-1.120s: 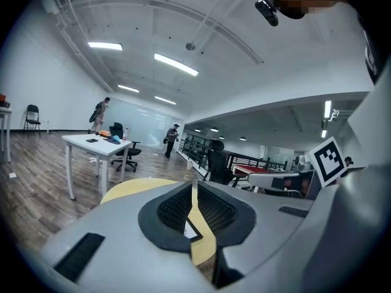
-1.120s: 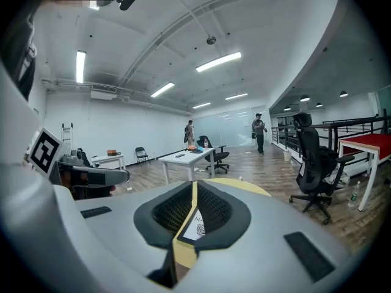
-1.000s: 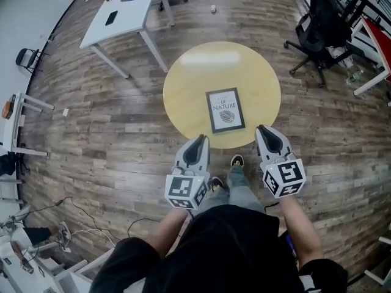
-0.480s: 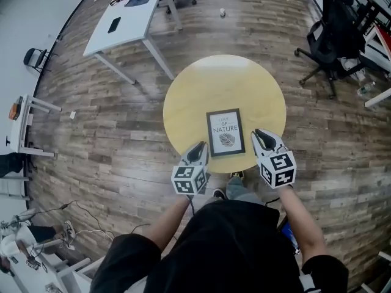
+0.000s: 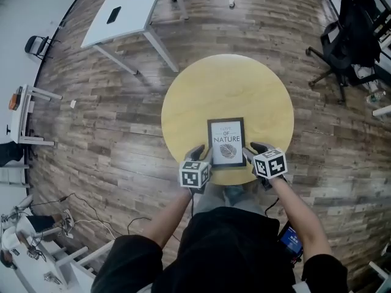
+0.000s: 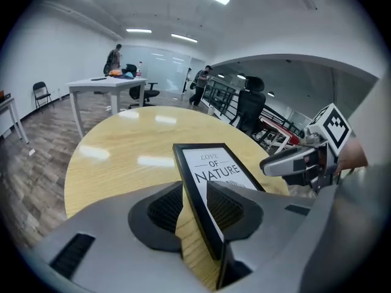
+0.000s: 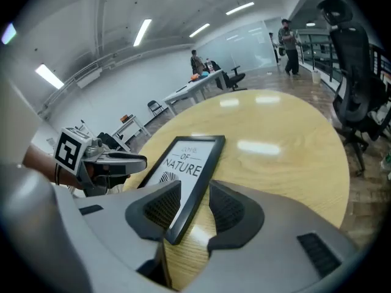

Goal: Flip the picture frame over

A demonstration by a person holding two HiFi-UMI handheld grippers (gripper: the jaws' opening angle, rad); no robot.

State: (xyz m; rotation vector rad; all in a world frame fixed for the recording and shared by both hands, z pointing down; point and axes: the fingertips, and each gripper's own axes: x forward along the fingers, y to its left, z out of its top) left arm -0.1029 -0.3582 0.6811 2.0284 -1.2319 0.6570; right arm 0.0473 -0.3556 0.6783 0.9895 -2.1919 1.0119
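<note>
A black picture frame (image 5: 226, 140) with the print "NATURE" lies face up at the near edge of the round yellow table (image 5: 226, 84). My left gripper (image 5: 201, 155) is at the frame's near left corner. In the left gripper view the frame (image 6: 214, 163) runs its left edge between the jaws of my left gripper (image 6: 194, 201). They are opening and the pads do not press on it. My right gripper (image 5: 252, 152) is at the near right corner. The frame (image 7: 185, 163) has its edge between the jaws of my right gripper (image 7: 188, 205), which are also opening.
A white desk (image 5: 122, 17) stands on the wood floor at the back left. A black office chair (image 5: 351, 38) is at the back right, and a small chair (image 5: 36, 43) at the far left. People stand far off in both gripper views.
Both grippers have come down and forward from in front of my body to the frame's near corners. Their jaws have gone from shut to open.
</note>
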